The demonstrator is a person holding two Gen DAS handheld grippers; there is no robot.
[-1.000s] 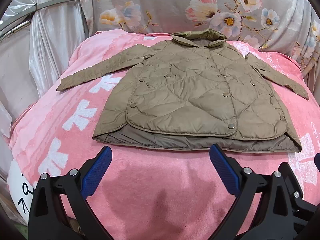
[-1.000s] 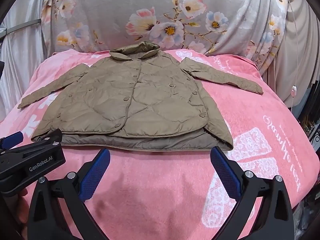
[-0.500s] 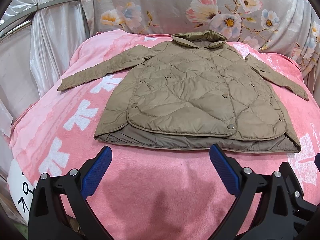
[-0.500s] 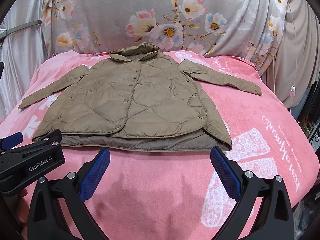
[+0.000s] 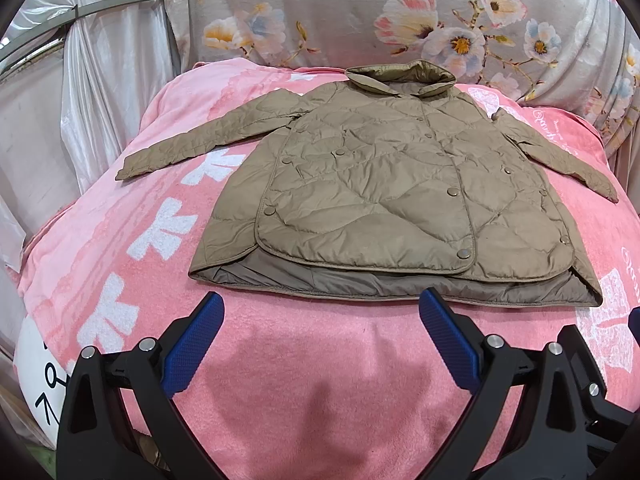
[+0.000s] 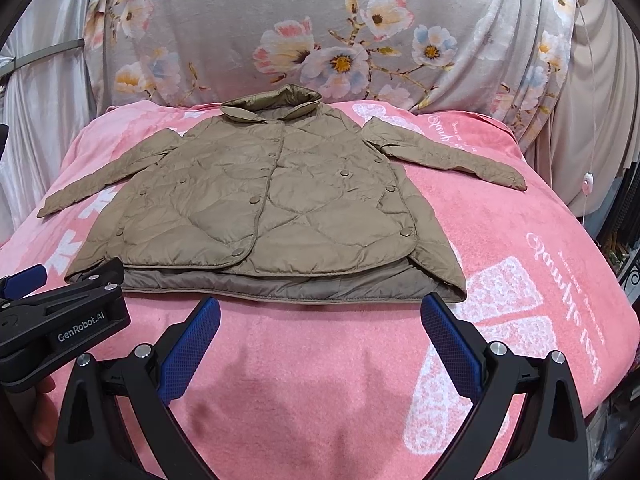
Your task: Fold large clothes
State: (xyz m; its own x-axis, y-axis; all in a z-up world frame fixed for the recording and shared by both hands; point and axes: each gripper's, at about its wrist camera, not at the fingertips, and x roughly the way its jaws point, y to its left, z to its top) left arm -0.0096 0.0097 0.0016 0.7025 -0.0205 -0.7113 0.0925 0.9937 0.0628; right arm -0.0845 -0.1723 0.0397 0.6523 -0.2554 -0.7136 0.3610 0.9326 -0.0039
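Note:
A khaki quilted jacket lies flat, front up and buttoned, on a pink blanket, collar at the far side and both sleeves spread outward. It also shows in the right wrist view. My left gripper is open and empty, hovering over the blanket just short of the jacket's hem. My right gripper is open and empty, also just short of the hem. The left gripper's body shows at the left of the right wrist view, near the jacket's lower left corner.
A grey floral cloth hangs behind the bed. Pale curtains hang at the left. The blanket's right edge drops off toward dark clutter, and a cord with a small switch hangs there.
Both grippers have moved slightly back and up, so the jacket sits a little farther away. Both stay open.

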